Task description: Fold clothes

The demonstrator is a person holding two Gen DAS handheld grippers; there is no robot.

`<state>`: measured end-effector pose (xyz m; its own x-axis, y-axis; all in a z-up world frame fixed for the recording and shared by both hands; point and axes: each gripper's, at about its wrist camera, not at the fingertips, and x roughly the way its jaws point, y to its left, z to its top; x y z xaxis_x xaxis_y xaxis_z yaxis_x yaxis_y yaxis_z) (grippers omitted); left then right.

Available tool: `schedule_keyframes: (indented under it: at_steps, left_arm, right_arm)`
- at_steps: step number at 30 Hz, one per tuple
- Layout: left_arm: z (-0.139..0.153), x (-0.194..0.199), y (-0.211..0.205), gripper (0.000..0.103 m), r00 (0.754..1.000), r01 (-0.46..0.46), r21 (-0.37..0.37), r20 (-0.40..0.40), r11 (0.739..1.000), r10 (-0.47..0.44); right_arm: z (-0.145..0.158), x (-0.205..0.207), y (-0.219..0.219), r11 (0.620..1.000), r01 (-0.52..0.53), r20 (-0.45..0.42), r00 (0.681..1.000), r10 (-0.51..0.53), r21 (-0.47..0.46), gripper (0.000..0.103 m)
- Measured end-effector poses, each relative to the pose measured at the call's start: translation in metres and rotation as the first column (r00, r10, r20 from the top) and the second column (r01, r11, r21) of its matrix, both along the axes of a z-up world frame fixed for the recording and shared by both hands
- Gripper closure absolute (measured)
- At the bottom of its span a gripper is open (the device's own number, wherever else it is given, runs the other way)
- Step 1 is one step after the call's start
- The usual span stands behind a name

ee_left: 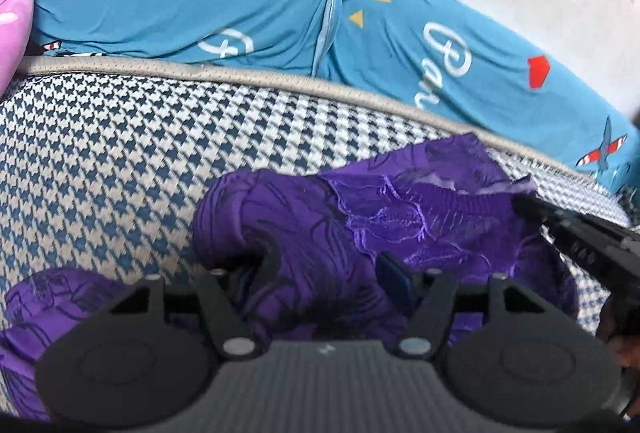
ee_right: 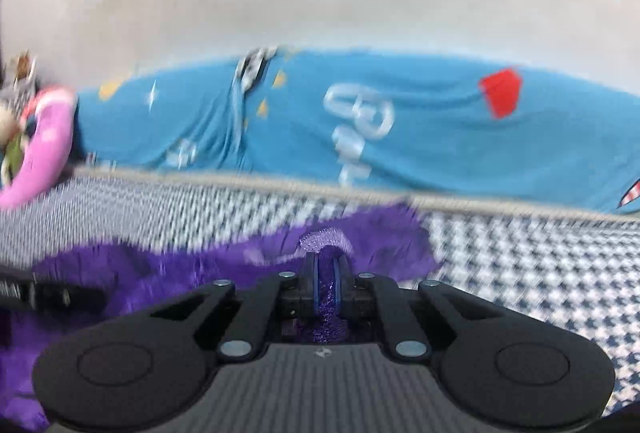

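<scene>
Lying crumpled on the houndstooth mattress (ee_left: 120, 161), the purple garment (ee_left: 320, 233) spreads from 6 o'clock toward 2 o'clock in the left wrist view, its lace flower panel (ee_left: 392, 217) turned upward near the middle. The left gripper (ee_left: 328, 273) has its jaws spread wide, with cloth bunched between and over them; nothing is pinched between the two. The right gripper (ee_right: 329, 285) has its jaws closed almost together on a fold of the purple garment (ee_right: 200, 265), a strip of glittery purple fabric squeezed between the blue pads (ee_right: 316, 285). Its dark body also enters the left wrist view at 3 o'clock, reaching the garment's edge.

Beyond the mattress piping, a blue sheet (ee_left: 200, 5) printed with stars, triangles and a small aeroplane runs from 10 to 3 o'clock. White script on it reads roughly "Par", the rest hidden by folds. A pink plush toy (ee_left: 14, 17) sits at 9 o'clock. The right wrist view is motion-blurred, so finer print there is unreadable.
</scene>
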<state>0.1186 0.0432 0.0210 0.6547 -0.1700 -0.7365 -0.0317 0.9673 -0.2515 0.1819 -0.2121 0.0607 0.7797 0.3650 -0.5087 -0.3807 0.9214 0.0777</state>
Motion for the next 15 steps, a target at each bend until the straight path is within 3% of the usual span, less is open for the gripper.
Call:
schedule_keyframes:
  at_steps: [5,6,10,13,15]
  left_arm:
    - [0.016,0.002,0.0,0.042,0.998,0.022,-0.063,0.059,0.998,-0.018]
    - [0.019,0.003,0.001,0.041,0.997,0.027,-0.079,0.071,0.997,-0.022]
    - [0.027,0.007,0.015,0.034,0.995,0.002,-0.125,0.094,0.992,0.01]
    - [0.027,0.011,0.028,0.031,0.994,-0.046,-0.125,0.089,0.991,0.058]
    - [0.024,0.014,0.034,0.028,0.994,-0.073,-0.122,0.072,0.99,0.082]
  right_arm:
    - [0.026,0.001,-0.017,0.99,0.124,0.09,0.987,-0.13,0.071,0.096]
    - [0.031,0.002,-0.022,0.984,0.16,0.109,0.98,-0.168,0.083,0.1]
    - [0.043,0.006,-0.05,0.94,0.322,0.16,0.928,-0.337,0.113,0.1]
    - [0.044,0.008,-0.067,0.93,0.32,0.116,0.932,-0.343,0.182,0.1]
    - [0.04,0.01,-0.066,0.943,0.274,0.082,0.952,-0.293,0.188,0.1]
